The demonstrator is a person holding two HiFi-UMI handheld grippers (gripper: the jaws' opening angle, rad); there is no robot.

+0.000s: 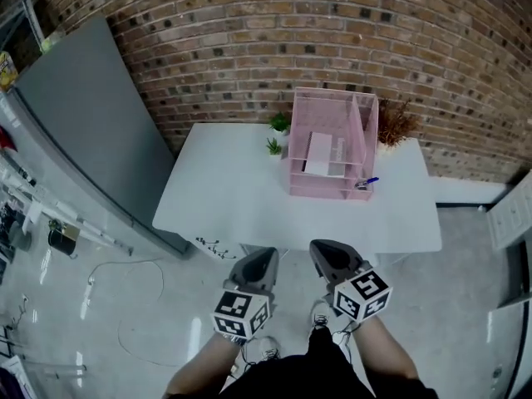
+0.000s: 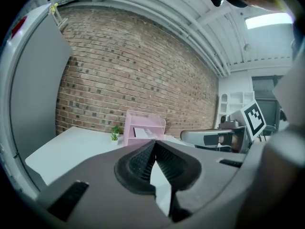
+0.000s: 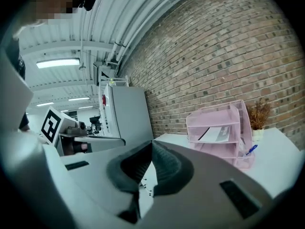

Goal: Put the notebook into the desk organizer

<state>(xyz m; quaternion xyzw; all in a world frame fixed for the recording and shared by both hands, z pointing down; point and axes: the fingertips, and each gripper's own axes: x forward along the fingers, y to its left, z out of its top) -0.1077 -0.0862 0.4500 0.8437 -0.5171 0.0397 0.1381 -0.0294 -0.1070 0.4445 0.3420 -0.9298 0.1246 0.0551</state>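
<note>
**Both grippers shut and empty, short of the worktop; the notebook already in the organizer**

The left gripper (image 1: 263, 258) and the right gripper (image 1: 321, 253) hung side by side over the floor, on the near side of the white worktop (image 1: 224, 202) and clear of its near edge. Each gripper's own view showed its ribbed jaws together at the tips, with nothing between them.

The pink desk organizer (image 1: 326, 192) stood at the far side of the worktop against the brick wall (image 1: 249, 32), well apart from both grippers. A flat white-and-grey thing lay on a tray in its left, shelved part. At that range it was small, but it was most likely the notebook (image 1: 319, 154). It lay flat, its long axis running near to far, and none of it stuck out past the front of the tray.

From the jaws the organizer lay straight ahead and a little to the right, so the right gripper was the nearer of the two and almost in line with it. A blue pen (image 1: 370, 181) sat at the organizer's near right corner, and two small green plants (image 1: 277, 134) stood just to its left.

Judged from this layout, the task looked done: nothing remained on the open worktop to pick up.
</note>
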